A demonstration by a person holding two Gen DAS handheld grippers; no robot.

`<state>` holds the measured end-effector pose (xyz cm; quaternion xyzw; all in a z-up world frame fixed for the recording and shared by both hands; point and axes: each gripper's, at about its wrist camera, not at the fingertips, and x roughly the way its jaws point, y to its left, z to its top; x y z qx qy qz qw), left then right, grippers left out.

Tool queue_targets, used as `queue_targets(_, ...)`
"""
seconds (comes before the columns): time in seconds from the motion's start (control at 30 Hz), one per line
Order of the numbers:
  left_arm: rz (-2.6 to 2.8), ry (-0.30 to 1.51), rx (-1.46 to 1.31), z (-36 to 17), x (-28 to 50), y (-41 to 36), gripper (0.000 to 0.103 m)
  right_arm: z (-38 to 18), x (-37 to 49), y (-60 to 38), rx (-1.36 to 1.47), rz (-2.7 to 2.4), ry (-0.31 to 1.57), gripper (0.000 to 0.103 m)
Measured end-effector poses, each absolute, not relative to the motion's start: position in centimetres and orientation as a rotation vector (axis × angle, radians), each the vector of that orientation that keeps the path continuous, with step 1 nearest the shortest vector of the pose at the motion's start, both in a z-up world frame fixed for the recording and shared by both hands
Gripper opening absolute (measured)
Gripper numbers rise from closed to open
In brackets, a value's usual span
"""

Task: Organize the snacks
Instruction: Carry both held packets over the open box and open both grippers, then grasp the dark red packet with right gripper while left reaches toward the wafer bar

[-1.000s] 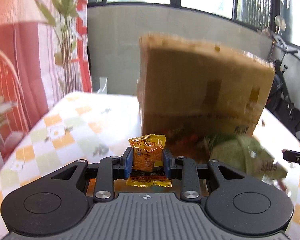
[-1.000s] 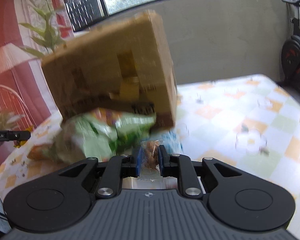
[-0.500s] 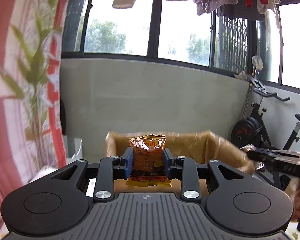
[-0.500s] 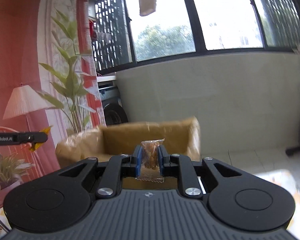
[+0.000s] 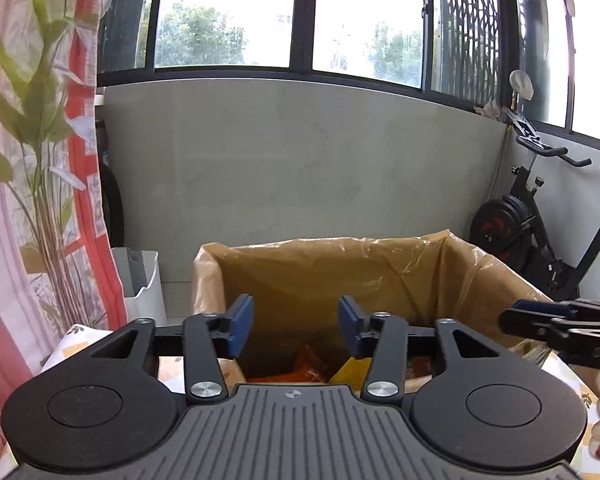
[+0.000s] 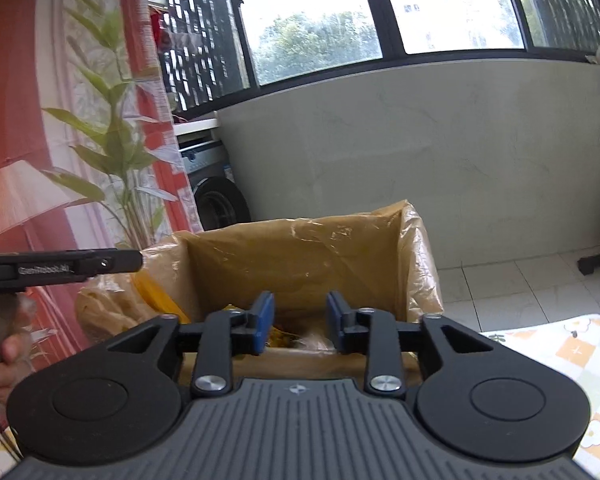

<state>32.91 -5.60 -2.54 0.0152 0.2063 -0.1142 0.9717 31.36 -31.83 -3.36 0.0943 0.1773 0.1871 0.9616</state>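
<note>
Over the box (image 5: 332, 268), on the left, my left claw (image 5: 296, 322) is spread wide with nothing between its blue pads (image 5: 240, 322). Below it, inside the box, I see an orange packet (image 5: 300, 366) and a yellow one (image 5: 350, 368) lying at the bottom. Further right, my right claw (image 6: 300, 324) is also spread and carries nothing; it hangs above the same box, and under it some yellow wrappers (image 6: 280, 336) show, too small to name. So both claws are released and the snacks I can see are in the box. I judge this part of the task done; whether more snacks wait on the table (image 6: 560, 344) I cannot tell, because only its chequered corner shows. The only writing I can read is "GenRobot.AI", on the side of the left claw in the right view. The print on the packets is not legible.
</note>
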Motion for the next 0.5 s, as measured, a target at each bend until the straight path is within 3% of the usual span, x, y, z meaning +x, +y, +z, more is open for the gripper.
queue_targets(0.5, -0.197, 0.373, -0.023, -1.5, 23.9, 1.5, 0.055, -4.9, 23.3, -36.3, 0.159, 0.383, 0.277, 0.044)
